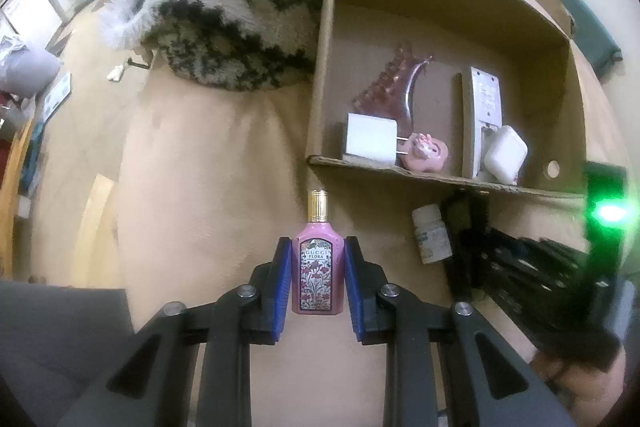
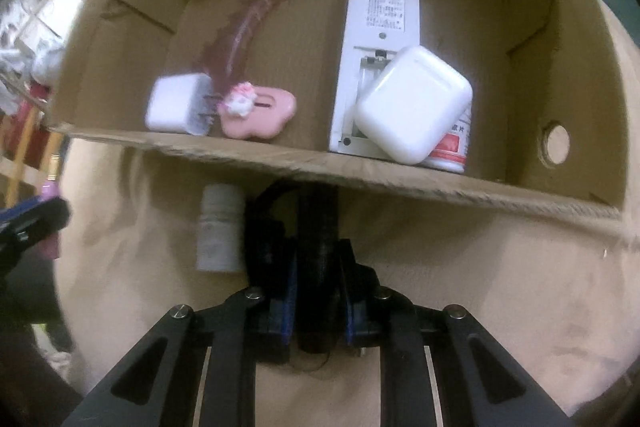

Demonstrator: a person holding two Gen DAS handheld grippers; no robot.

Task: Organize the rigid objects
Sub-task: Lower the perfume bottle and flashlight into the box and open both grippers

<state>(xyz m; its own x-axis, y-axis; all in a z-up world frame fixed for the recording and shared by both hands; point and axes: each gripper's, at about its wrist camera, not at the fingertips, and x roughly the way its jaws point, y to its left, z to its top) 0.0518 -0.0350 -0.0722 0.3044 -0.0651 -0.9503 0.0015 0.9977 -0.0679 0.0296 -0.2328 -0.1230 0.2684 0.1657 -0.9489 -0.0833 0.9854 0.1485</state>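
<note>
Two grippers work over a beige padded surface (image 1: 224, 187), each with black arms and blue pads. Nearest in the left wrist view, the left gripper (image 1: 318, 275) has its fingers (image 1: 280, 279) closed narrowly against the sides of one pink perfume bottle (image 1: 318, 273), a flat-faced glass flask with a floral label and a ribbed gold cap, pointing toward the box. In the right wrist view, the right gripper (image 2: 318, 291) has its fingers (image 2: 286, 303) clamped on one dark cylindrical object (image 2: 318, 259), too dark to identify. Just left of that object lies one white plastic pill bottle (image 2: 220, 227), on its side before the box. Beyond it sits one open cardboard box (image 2: 320, 167), corrugated and ragged along its near edge, with a round hole in its right wall. Inside are six things: one white cube charger (image 2: 176, 107) with metal prongs, one glossy pink cloud-shaped clip (image 2: 260, 111), one translucent maroon claw hair clip (image 2: 240, 39), one long white remote (image 2: 380, 27) lying back-side up with its battery bay uncovered, one smooth rounded white earbud case (image 2: 414, 103) resting on the remote, and one red-labelled bottle (image 2: 450, 147) beneath the case. Farther left, one shaggy grey-and-black patterned rug (image 1: 232, 15) lies bunched beside the box.
</note>
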